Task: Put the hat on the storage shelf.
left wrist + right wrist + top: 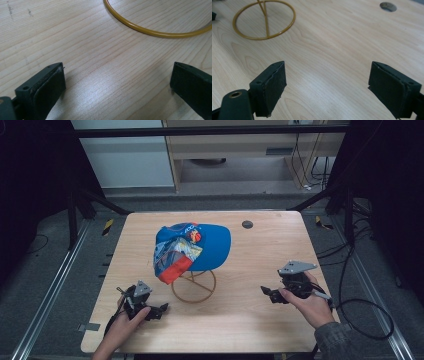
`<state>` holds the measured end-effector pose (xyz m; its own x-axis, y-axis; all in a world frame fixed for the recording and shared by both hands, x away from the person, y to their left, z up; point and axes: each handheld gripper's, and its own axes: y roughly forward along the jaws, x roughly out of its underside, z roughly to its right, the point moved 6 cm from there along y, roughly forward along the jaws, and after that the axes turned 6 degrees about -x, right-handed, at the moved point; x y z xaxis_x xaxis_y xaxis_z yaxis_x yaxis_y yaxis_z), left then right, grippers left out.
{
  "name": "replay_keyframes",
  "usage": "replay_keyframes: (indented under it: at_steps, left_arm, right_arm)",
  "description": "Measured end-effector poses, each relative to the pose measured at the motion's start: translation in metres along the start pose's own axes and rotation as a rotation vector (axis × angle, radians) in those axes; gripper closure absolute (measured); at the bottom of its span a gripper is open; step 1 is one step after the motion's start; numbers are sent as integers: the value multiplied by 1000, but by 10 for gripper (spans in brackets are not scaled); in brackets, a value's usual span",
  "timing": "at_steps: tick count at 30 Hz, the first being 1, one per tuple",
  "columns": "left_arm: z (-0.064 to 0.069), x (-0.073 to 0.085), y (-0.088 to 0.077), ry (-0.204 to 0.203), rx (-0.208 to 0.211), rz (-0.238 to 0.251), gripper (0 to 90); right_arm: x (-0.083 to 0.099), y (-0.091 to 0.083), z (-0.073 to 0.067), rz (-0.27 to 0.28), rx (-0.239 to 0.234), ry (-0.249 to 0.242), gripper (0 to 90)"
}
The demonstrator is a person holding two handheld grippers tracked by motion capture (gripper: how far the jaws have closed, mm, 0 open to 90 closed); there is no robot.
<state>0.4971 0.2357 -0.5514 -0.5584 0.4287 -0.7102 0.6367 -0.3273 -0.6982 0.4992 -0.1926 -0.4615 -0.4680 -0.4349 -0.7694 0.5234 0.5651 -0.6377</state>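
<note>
The left gripper [161, 309] and right gripper [266, 293] are held wide open and empty above the table [260, 265]. Between and beyond them, a blue cap [207, 247] is seen hung on a gold wire stand [194, 287]; no handling appears begun.

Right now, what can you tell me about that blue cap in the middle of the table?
The cap is bright blue fabric, with a colourful printed front panel and an orange-red part hanging at its lower left. It sits raised off the wooden table on a thin yellow wire stand, whose ring base rests flat on the wood. It tilts down toward the left. Lettering near the top is too small to read. Neither gripper touches it: the left gripper and right gripper are both held apart from it, nearer the table's front edge.
</note>
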Motion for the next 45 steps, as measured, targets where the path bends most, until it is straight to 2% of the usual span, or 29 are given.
replay_keyframes:
  at_steps: [20,25,28,36,39,43,45]
  left_arm:
    - [0,0,0,1,-1,0,0]
    - [0,0,0,1,-1,0,0]
    - [0,0,0,1,-1,0,0]
    - [0,0,0,1,-1,0,0]
    - [0,0,0,0,-1,0,0]
    - [0,0,0,0,-1,0,0]
    - [0,0,0,0,-1,0,0]
  right_arm:
    - [34,41,-8,-67,-37,43,145]
    - [39,52,-6,-50,-21,97,124]
    - [43,60,-6,-58,-9,126,107]
    - [53,71,-6,-79,16,170,88]
    - [53,72,-5,-62,34,159,87]
    - [56,75,-6,-41,72,119,76]
    - [57,75,-8,-46,85,106,71]
